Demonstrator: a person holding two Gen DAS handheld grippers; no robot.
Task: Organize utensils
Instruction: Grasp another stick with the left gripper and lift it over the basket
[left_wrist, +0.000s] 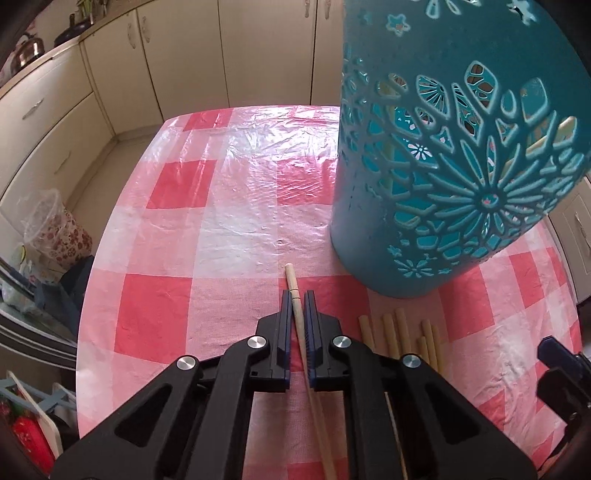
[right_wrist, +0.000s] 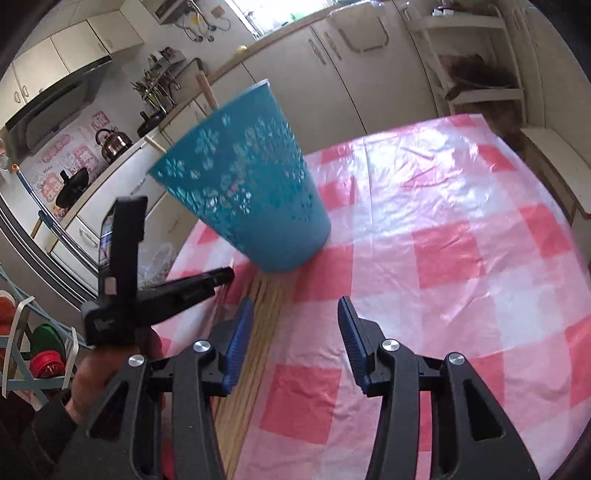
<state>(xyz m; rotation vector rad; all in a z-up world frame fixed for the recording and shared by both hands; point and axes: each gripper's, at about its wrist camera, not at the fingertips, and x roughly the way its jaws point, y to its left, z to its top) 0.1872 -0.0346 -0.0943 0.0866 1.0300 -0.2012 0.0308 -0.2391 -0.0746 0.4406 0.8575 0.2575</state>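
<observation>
A teal cut-out utensil holder stands on the red-and-white checked table, right of my left gripper. That gripper is shut on a wooden chopstick whose tip pokes out past the fingers, low over the cloth. Several more chopsticks lie flat to its right, in front of the holder. In the right wrist view the holder has chopsticks sticking out of its top. My right gripper is open and empty above the loose chopsticks. The left gripper shows at the left.
Cream kitchen cabinets run behind the table. A counter with a kettle and a pan lies at the left. A floral bin with a plastic liner stands on the floor left of the table. A shelf unit stands at the far right.
</observation>
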